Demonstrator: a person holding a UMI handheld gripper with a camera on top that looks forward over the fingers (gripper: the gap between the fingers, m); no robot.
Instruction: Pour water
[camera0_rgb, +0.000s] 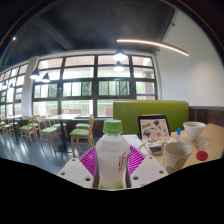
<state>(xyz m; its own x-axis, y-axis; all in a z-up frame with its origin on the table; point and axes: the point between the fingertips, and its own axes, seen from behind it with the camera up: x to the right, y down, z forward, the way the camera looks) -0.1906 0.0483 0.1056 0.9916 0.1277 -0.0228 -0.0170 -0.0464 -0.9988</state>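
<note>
A clear plastic bottle (112, 158) with a green cap and a white label with red lettering stands upright between my gripper's (112, 160) fingers. The pink pads (90, 160) press on both its sides, so my gripper is shut on the bottle. To the right and beyond the fingers, a pale cup (177, 153) stands on the wooden table (205, 162). A white bowl (193, 129) sits farther back on the same table.
A framed picture stand (154, 128) stands behind the cup. A green sofa back (150, 112) lies beyond the table. Chairs and tables (50, 130) fill the room to the left, in front of large windows (90, 85).
</note>
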